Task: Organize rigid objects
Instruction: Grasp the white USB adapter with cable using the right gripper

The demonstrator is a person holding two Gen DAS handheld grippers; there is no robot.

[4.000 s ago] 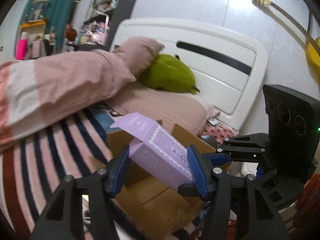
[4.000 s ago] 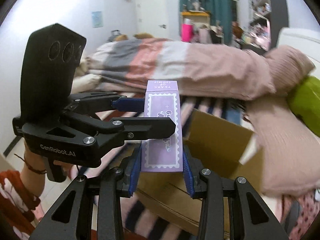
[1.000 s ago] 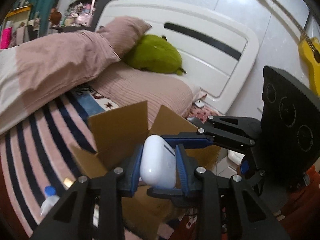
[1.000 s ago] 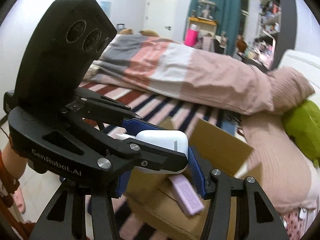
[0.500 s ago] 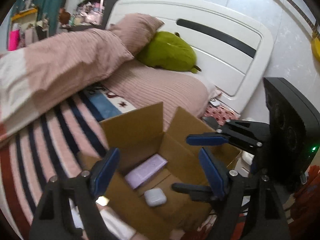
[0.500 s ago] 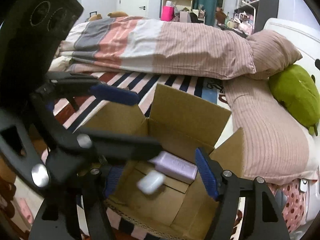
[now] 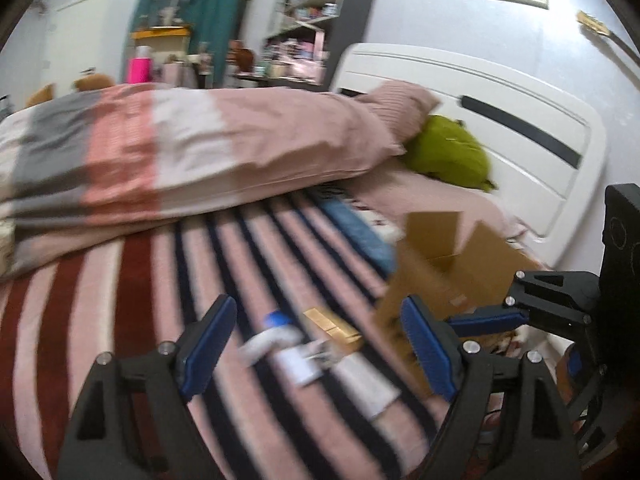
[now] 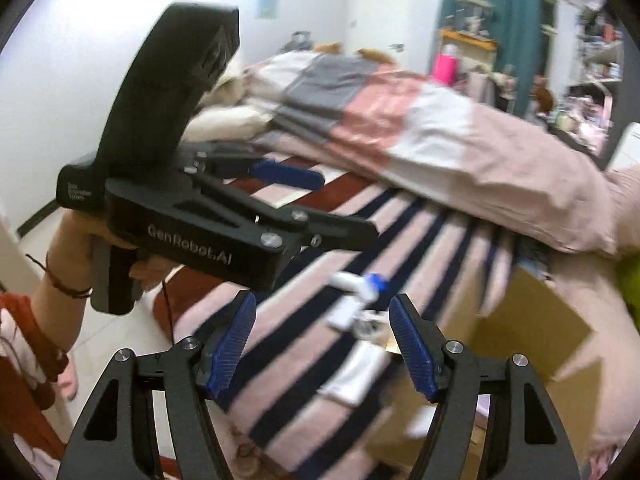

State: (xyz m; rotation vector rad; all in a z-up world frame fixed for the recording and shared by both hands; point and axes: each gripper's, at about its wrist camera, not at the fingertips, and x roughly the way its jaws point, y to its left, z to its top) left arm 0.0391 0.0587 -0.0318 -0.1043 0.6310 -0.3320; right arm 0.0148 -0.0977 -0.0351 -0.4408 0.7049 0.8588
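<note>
Hovering wide and empty, both grippers (left (image 7: 316, 344), right (image 8: 324, 344)) face the bottle (image 7: 268, 334) lying crosswise at lower centre; the box (image 7: 440, 272) sits right.

One cardboard box (image 7: 448, 276), one gold box (image 7: 332, 326), one blue-capped bottle (image 7: 272, 334), two pillows (image 7: 400, 108)

The bed (image 7: 132, 300) wears a striped cover. On it lie a folded duvet (image 7: 192, 152), a green plush (image 7: 448, 156) by the headboard, an open cardboard box (image 7: 448, 272) at its near edge — and blurred small items: a blue-capped white bottle (image 7: 272, 332), a gold box (image 7: 332, 326).
</note>
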